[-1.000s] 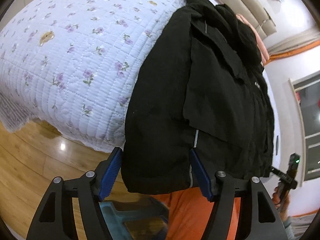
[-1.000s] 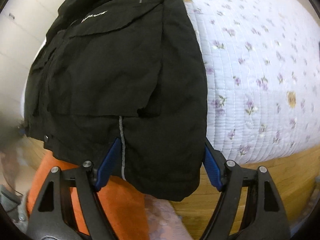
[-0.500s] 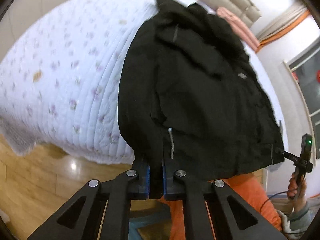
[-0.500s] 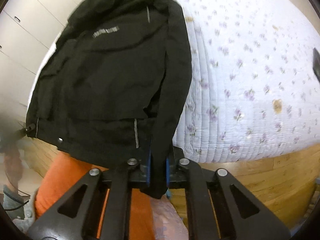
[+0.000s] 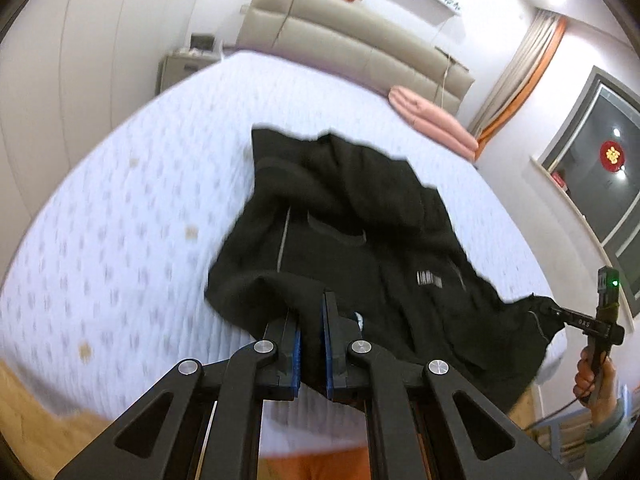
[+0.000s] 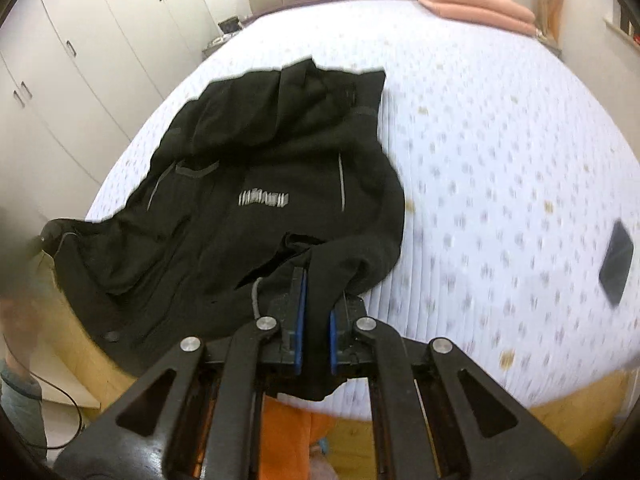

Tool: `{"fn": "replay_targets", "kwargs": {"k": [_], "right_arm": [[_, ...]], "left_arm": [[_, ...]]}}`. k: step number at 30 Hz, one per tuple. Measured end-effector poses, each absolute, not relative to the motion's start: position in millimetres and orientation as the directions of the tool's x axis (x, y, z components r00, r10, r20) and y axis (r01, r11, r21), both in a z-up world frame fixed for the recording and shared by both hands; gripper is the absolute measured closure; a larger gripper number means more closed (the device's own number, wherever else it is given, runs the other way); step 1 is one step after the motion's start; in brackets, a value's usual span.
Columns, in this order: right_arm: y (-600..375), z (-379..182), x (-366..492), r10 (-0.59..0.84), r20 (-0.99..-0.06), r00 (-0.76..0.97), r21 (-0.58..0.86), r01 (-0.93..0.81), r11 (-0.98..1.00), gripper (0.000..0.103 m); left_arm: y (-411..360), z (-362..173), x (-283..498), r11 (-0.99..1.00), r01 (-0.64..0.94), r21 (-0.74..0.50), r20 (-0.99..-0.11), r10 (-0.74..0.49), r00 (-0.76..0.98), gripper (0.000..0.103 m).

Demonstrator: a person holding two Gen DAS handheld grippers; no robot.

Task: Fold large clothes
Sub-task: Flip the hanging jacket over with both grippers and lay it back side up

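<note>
A black jacket [image 5: 360, 232] with a white chest logo lies across the near part of a bed with a white floral quilt [image 5: 120, 220]. My left gripper [image 5: 311, 300] is shut on the jacket's near hem at its left corner, lifted off the bed. In the right wrist view the same jacket [image 6: 260, 168] spreads away from me, and my right gripper [image 6: 318, 276] is shut on the hem's right corner, also raised. The right gripper [image 5: 560, 314] shows at the far right of the left wrist view, pinching the cloth. The held hem sags between the two grips.
A beige padded headboard [image 5: 360, 40] and a folded pink blanket [image 5: 432, 124] sit at the bed's far end. White wardrobes [image 6: 80, 60] stand to the left. A dark flat object [image 6: 616, 264] lies on the quilt at the right. Wooden floor [image 5: 24, 412] runs along the bed's near edge.
Both grippers closed on the jacket's hem and rose, lifting it off the bed's edge. The views tipped upward, so the headboard and far end of the bed came into sight.
</note>
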State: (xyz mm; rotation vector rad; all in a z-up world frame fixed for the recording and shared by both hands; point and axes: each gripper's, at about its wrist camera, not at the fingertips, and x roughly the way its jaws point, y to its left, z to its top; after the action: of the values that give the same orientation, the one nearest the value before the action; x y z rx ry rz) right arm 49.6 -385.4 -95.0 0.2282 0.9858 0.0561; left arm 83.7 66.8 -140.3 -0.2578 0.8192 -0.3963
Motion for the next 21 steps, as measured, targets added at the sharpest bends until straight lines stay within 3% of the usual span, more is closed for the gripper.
{"fn": "replay_targets", "kwargs": {"k": [10,15,19,21], "right_arm": [[-426,-70,201,0.096,-0.792,0.603,0.235,0.156,0.959,0.097],[-436,-97,275,0.058,-0.836,0.545,0.218,0.234,0.947,0.096],[-456,-133,306,0.124,-0.889,0.44,0.279,0.307,0.91,0.088],[-468,-139,307,0.173,-0.888,0.425,0.327,0.321,0.889,0.084]], "left_arm": [[44,-114,260,0.918,0.122,-0.378,-0.629,-0.351,0.693,0.094],[25,-145,335,0.941,0.039,-0.335,-0.7,-0.276,0.658,0.088],[30,-190,373,0.922,-0.03,-0.387,-0.772,-0.307,0.556,0.08],[45,-200,373,0.881,-0.045,-0.472,-0.761,-0.381,0.525,0.078]]}}
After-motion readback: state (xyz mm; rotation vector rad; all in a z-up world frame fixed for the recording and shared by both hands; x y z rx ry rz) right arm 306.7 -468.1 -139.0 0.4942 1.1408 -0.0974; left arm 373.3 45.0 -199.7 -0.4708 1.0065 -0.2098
